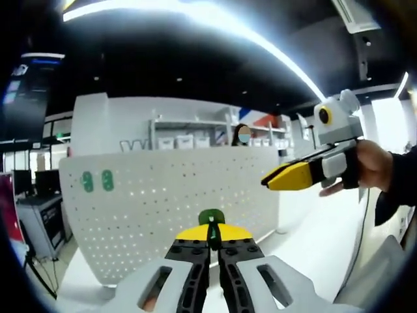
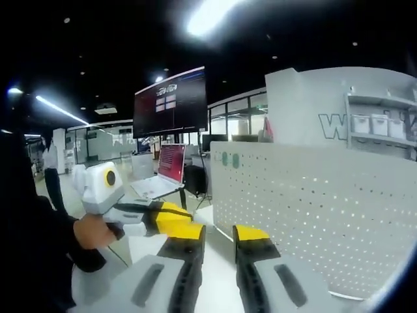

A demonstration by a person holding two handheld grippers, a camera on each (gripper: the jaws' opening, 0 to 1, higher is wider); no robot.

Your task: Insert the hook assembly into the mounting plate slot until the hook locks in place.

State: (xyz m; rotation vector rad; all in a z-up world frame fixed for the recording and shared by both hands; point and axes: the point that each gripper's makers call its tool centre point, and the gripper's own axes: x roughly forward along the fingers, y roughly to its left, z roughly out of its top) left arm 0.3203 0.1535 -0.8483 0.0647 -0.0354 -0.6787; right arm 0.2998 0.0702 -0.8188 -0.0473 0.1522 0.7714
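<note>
Gripping green hook (image 1: pixel 212 218), left claw (image 1: pixel 213 242)

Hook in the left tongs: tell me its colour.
Green. The hook sits pinched between the yellow tips of the left tongs, best seen in the left gripper view.

We note a small green plastic hook piece (image 1: pixel 212 217) at 6 o'clock, upright, before the white perforated mounting panel (image 1: pixel 163 208), itself upright, carrying two green pieces at 9 o'clock.
</note>
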